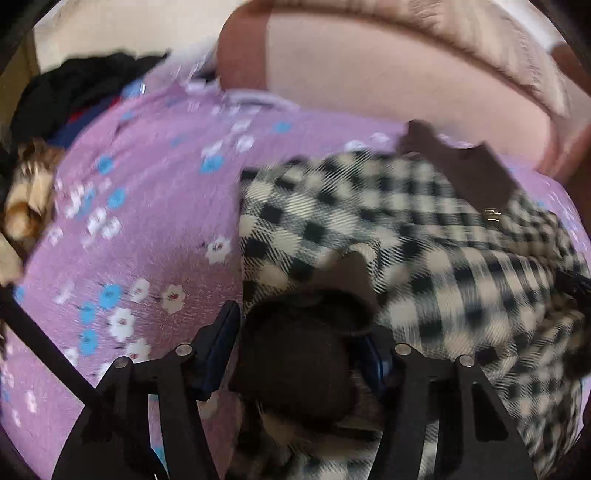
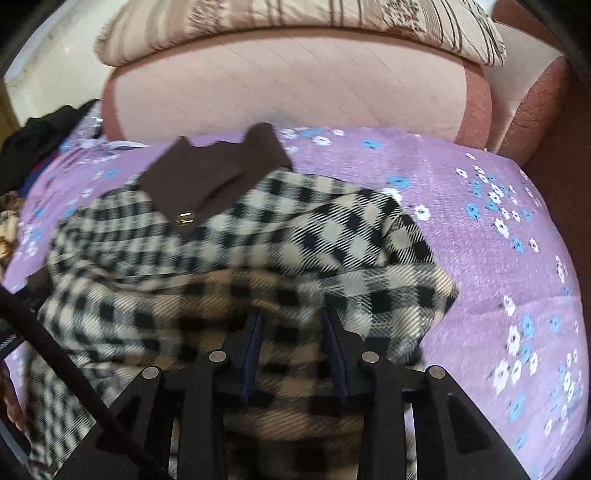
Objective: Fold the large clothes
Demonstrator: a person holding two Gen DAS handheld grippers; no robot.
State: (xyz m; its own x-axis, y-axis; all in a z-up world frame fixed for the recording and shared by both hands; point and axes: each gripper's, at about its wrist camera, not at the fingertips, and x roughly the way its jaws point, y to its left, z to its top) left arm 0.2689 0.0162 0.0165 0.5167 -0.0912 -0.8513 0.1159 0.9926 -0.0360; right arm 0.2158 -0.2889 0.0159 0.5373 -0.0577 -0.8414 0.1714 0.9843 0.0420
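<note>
A large black-and-cream checked coat (image 2: 258, 243) with a dark brown collar (image 2: 214, 173) and a gold clasp (image 2: 184, 218) lies on a purple flowered bedspread (image 2: 498, 258). It also shows in the left wrist view (image 1: 406, 236). My left gripper (image 1: 299, 332) has its jaws around a dark furry part of the coat (image 1: 295, 354) at its near left corner. My right gripper (image 2: 293, 325) stands over the coat's near edge, with checked cloth between its blue-padded fingers (image 2: 255, 343). Both views are blurred by motion.
A pink padded headboard (image 2: 288, 88) and a striped pillow (image 2: 295, 22) stand behind the bed. A pile of dark clothes (image 1: 74, 92) and a tan patterned cloth (image 1: 29, 199) lie at the bed's left edge. A black cord (image 2: 66, 358) crosses the lower left.
</note>
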